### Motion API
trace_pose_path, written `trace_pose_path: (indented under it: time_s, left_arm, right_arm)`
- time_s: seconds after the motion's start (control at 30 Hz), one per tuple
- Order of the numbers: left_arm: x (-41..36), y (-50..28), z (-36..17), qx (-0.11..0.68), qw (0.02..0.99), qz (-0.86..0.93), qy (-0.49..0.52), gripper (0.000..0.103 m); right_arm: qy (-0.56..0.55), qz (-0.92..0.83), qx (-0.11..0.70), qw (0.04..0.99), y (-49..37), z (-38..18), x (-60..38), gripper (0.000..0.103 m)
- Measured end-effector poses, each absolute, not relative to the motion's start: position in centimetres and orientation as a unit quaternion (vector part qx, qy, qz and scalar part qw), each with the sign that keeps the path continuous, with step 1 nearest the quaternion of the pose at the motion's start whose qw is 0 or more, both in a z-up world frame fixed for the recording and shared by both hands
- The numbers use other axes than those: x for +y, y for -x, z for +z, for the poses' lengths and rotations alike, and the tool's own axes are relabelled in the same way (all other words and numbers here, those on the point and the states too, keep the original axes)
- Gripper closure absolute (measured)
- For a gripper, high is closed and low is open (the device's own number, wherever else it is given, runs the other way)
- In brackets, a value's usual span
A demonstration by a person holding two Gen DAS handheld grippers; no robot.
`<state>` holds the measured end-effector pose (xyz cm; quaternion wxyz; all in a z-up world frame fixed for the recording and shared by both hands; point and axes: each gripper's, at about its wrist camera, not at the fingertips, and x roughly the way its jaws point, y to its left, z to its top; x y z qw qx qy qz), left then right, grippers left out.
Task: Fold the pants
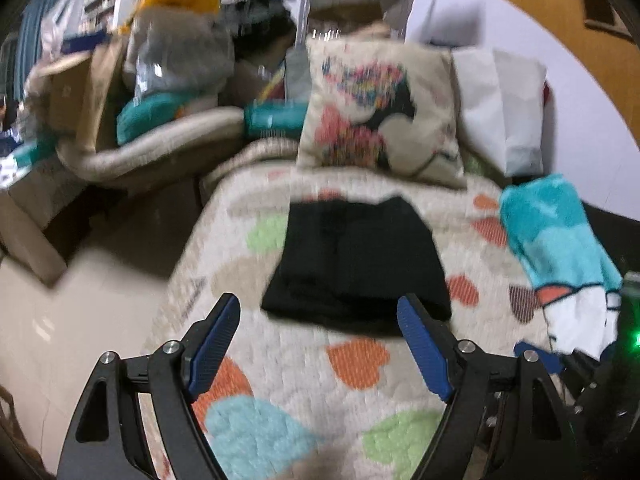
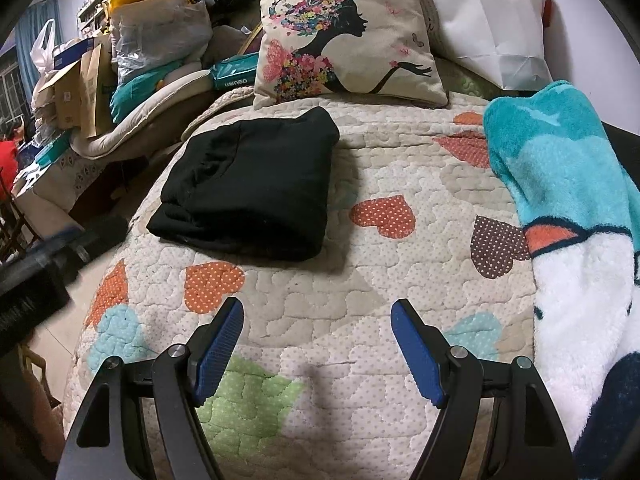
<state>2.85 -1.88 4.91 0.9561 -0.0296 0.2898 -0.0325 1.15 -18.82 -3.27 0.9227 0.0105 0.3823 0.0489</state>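
The black pants point(image 1: 356, 264) lie folded into a compact rectangle on the heart-patterned quilt point(image 1: 320, 364). They also show in the right wrist view point(image 2: 252, 184), near the quilt's left edge. My left gripper point(image 1: 319, 312) is open and empty, just short of the pants' near edge. My right gripper point(image 2: 317, 314) is open and empty, above the quilt point(image 2: 360, 280), well back from the pants and to their right. The left gripper's body shows blurred at the left edge of the right wrist view point(image 2: 36, 272).
A printed cushion point(image 2: 344, 36) and a white pillow point(image 2: 488, 20) lie behind the pants. A teal and white fleece blanket point(image 2: 572, 216) lies along the right side. Bags, boxes and bedding point(image 2: 140, 52) are piled at the left. The bed edge drops to a pale floor point(image 1: 80, 320).
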Motion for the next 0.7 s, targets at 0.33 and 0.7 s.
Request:
trace_pose_path:
  time_s: [0.33,0.7]
  left_arm:
    - [-1.3,-4.8,3.8,0.343,0.939,0.015,0.016,0.0]
    - [-0.7,-5.1,0.4,0.426,0.903,0.015,0.053,0.0]
  right_arm:
    - [-0.007,0.051,0.383,0.922,-1.1,-3.3,-18.6,0.022]
    - [-0.014,0.051,0.394,0.918,-1.2,-3.7,-18.7,0.022]
